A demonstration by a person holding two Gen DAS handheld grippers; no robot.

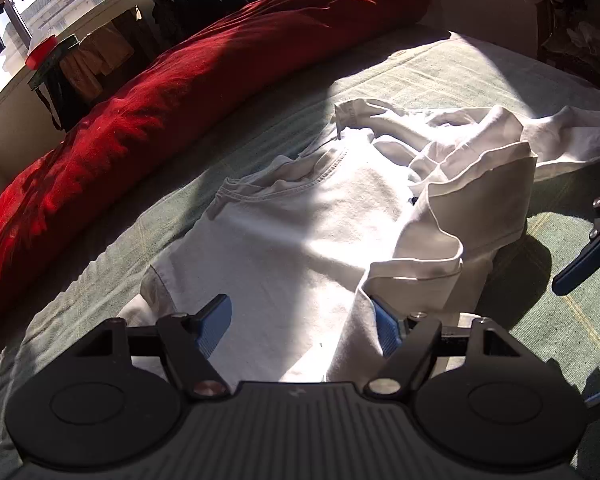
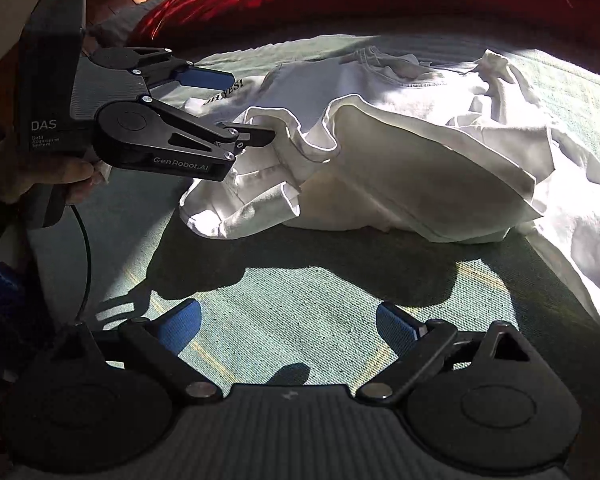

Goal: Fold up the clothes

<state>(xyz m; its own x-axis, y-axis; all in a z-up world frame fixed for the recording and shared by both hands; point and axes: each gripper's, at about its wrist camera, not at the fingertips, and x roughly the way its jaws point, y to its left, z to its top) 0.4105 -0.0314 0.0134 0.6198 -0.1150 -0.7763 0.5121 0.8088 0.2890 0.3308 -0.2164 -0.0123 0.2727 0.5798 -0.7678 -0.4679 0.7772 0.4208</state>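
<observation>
On the bed, sunlit patch: we find the white T-shirt (image 1: 300, 232) lying crumpled on the green bedspread (image 1: 440, 76), with the red duvet (image 1: 188, 80) rolled along the far side.
Shirt state: neckline faces far, body is fairly flat on the left, and the right half is heaped in a raised fold (image 2: 400, 168).
Step in hand: we judge it to be spreading the shirt flat before any fold.
How to do it well: we would take the heaped edge by its hem, pull it right and low, then smooth toward the near side.
Left gripper (image 1: 300, 320): jaws stand wide, released; cloth lies between them and drapes over the right finger (image 1: 386, 326), nothing pinched.
Right gripper (image 2: 288, 328): jaws spread, empty, over bare bedspread near the shirt.
</observation>
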